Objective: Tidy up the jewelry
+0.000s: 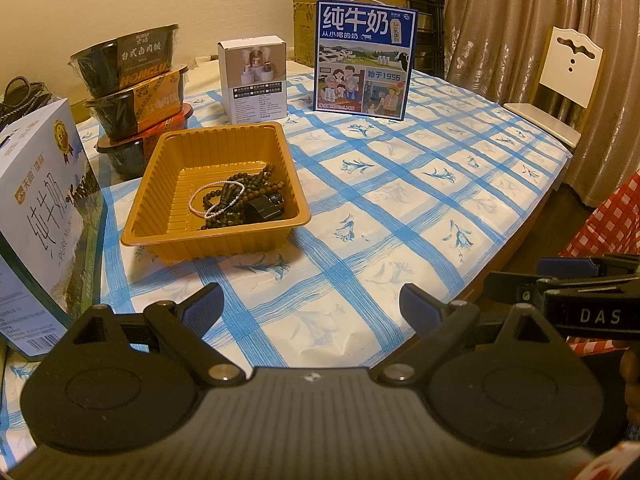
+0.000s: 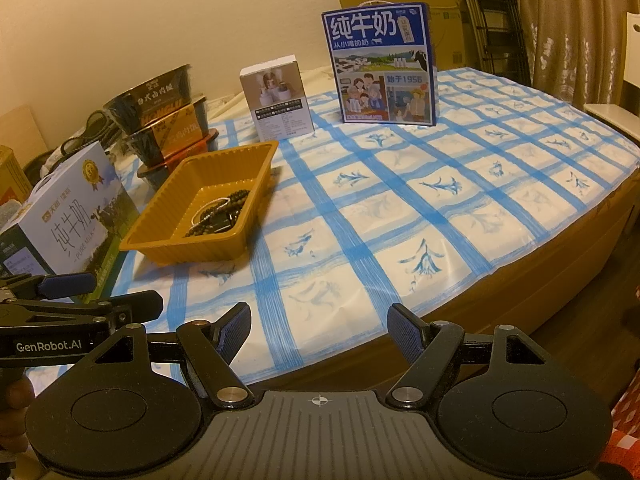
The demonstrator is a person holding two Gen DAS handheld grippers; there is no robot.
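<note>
An orange plastic tray [image 1: 168,168] [image 2: 160,216] stands on the blue-checked tablecloth, left of centre. Inside it lie dark bead strands [image 1: 256,180] [image 2: 232,200], a thin pearl bracelet [image 1: 200,200] [image 2: 208,206] and a small black item [image 1: 266,207]. My left gripper [image 1: 310,304] is open, held above the cloth in front of the tray, nothing between its fingers. My right gripper [image 2: 318,328] is open too, near the table's front edge, to the right of the tray. Each gripper shows at the edge of the other's view.
A white milk carton [image 1: 40,216] [image 2: 72,224] stands left of the tray, stacked food bowls [image 1: 136,92] [image 2: 168,116] behind it. A small white box [image 1: 256,80] [image 2: 280,100] and a blue milk box [image 1: 364,64] [image 2: 384,64] stand further back. A chair [image 1: 560,80] is at the right.
</note>
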